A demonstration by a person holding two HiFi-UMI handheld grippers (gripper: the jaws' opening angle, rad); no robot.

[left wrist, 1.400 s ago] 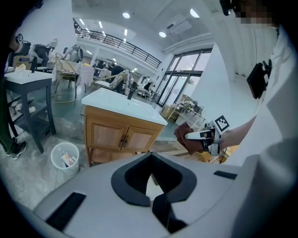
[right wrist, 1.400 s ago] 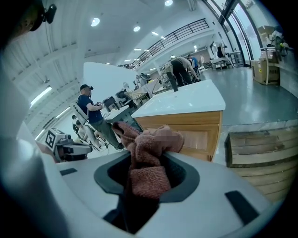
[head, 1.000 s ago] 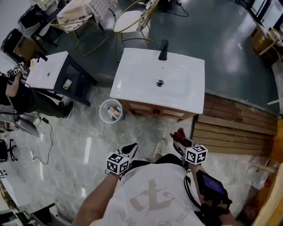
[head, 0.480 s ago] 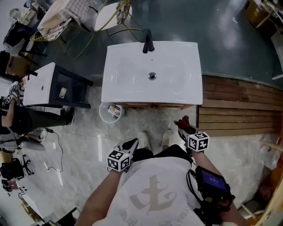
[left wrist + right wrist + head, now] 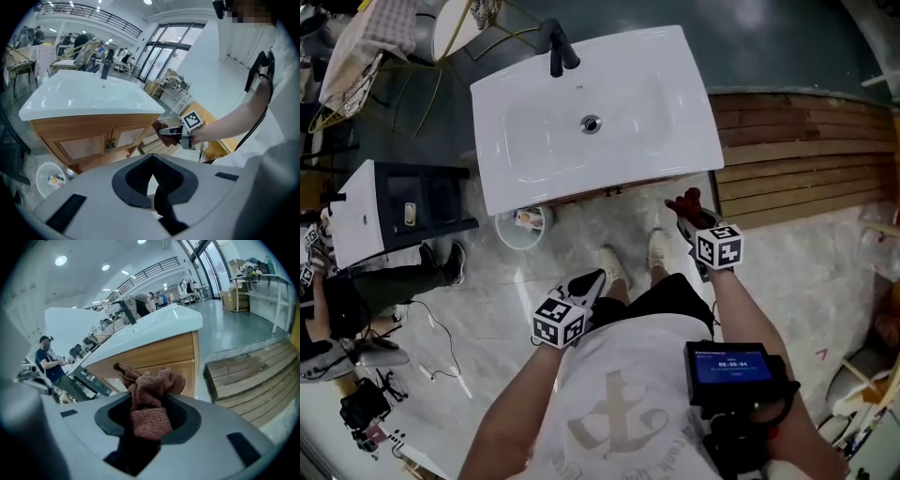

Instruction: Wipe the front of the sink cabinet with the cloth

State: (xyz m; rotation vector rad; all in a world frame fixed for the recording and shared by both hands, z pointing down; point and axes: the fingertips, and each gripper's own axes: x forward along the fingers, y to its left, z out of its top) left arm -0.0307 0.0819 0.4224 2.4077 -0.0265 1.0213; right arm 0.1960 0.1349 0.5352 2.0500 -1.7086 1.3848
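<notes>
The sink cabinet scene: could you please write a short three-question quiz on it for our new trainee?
1. True or false: the left gripper holds the cloth.
2. The tap is: A black, B gold, C white.
3. What round thing stands on the floor beside the sink cabinet?
Key: 1 false; 2 A; 3 a waste bin.

Two tools in frame, the left tool (image 5: 596,277) and the right tool (image 5: 684,211), with one reddish cloth (image 5: 149,394). Two sink units stand here: one wooden sink cabinet (image 5: 89,136) showing two doors (image 5: 77,146) and one black faucet (image 5: 558,47), and one dark cabinet (image 5: 422,206) at left. One waste bin (image 5: 501,234) sits between them. Two shoes (image 5: 614,264) rest on the floor (image 5: 487,309).
</notes>
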